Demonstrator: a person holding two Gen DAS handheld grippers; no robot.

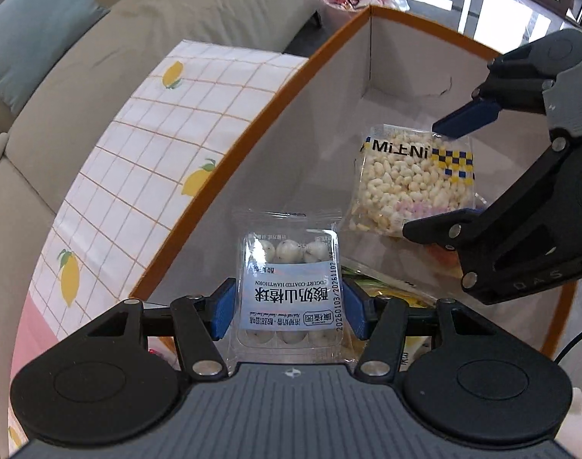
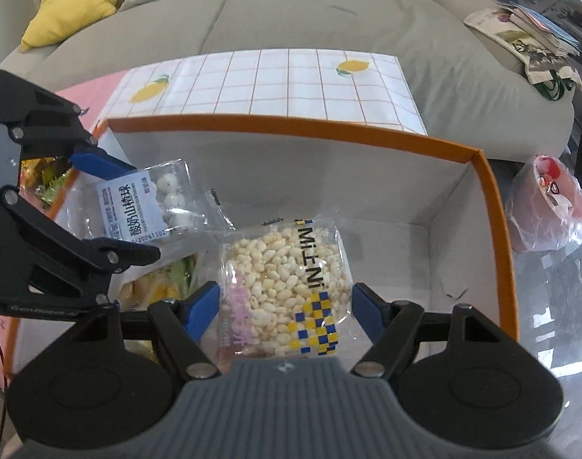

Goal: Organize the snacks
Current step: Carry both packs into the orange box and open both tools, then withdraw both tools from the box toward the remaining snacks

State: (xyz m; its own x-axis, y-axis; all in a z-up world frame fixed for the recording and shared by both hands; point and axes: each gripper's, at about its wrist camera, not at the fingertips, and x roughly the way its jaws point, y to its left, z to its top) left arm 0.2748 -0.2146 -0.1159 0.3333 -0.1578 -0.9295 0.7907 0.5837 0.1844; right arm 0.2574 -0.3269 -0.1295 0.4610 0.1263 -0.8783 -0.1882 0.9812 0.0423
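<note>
My left gripper (image 1: 289, 311) is shut on a clear pack of yogurt-coated hawthorn balls (image 1: 289, 287) with a pale blue label, held over the near end of the orange-rimmed white box (image 1: 252, 137). My right gripper (image 2: 285, 311) is shut on a clear puffed-rice snack bag (image 2: 287, 279) with a yellow and blue check pattern, held inside the same box (image 2: 493, 206). Each view shows the other gripper: the right one (image 1: 449, 170) with the rice bag (image 1: 413, 183), the left one (image 2: 134, 210) with the hawthorn pack (image 2: 149, 202). More wrapped snacks (image 2: 157, 290) lie under the left gripper.
The box stands on a table with a lemon-print grid cloth (image 1: 145, 145). A grey sofa (image 2: 329, 19) with yellow and blue cushions runs behind it. A pink plastic bag (image 2: 547, 206) sits beyond the box's right side. Books lie on the sofa's right end (image 2: 532, 26).
</note>
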